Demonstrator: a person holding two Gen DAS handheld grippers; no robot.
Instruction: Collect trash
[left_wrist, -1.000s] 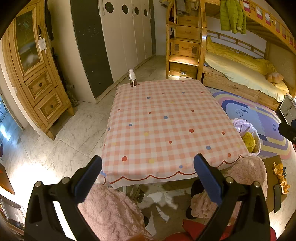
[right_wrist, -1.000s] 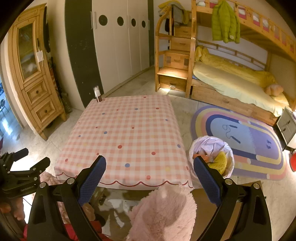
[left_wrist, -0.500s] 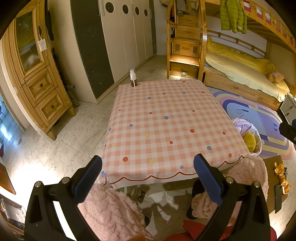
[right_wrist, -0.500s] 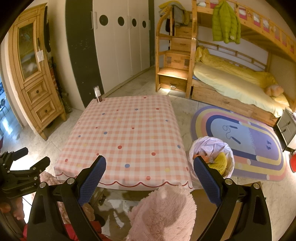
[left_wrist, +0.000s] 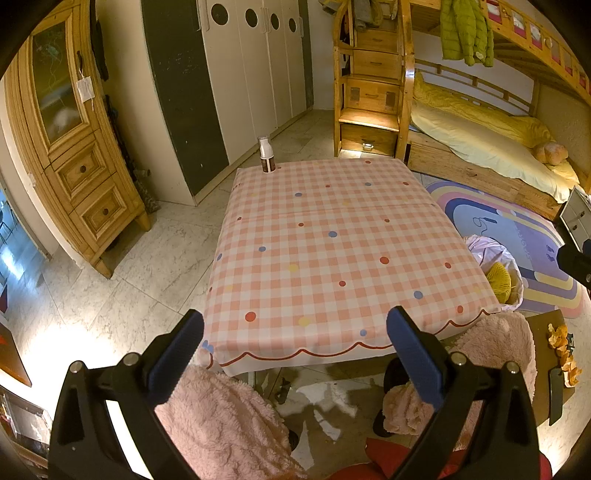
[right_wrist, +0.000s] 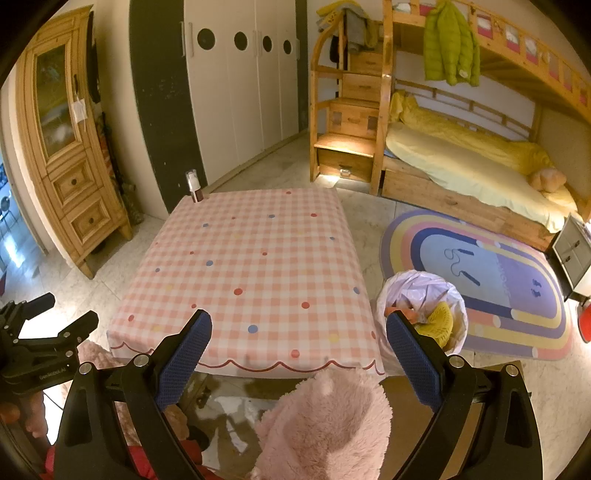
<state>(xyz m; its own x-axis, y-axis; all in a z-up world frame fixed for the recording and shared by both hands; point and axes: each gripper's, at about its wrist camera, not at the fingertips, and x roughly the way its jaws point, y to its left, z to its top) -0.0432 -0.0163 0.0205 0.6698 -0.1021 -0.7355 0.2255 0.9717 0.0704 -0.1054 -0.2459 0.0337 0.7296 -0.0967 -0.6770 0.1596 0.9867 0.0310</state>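
checked surface (left_wrist: 332, 251) unchanged since a second ago, only the bottle (left_wrist: 266, 158) left (far corner); my left tool (left_wrist: 295, 350) and right tool (right_wrist: 299, 343) stay spread, empty.

One bottle (left_wrist: 266, 154), one table (left_wrist: 332, 240), one lined bin (right_wrist: 421, 291), two grippers, one rug (right_wrist: 491, 280).

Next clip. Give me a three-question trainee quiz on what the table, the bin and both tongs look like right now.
1. True or false: the bottle stands at the table's far left corner.
2. The trash bag sits: A) on the table B) on the floor by the table's right side C) on the bed.
3. Fill in: the left tongs and right tongs are both ____.

Key: 1 true; 2 B; 3 open, holding nothing.
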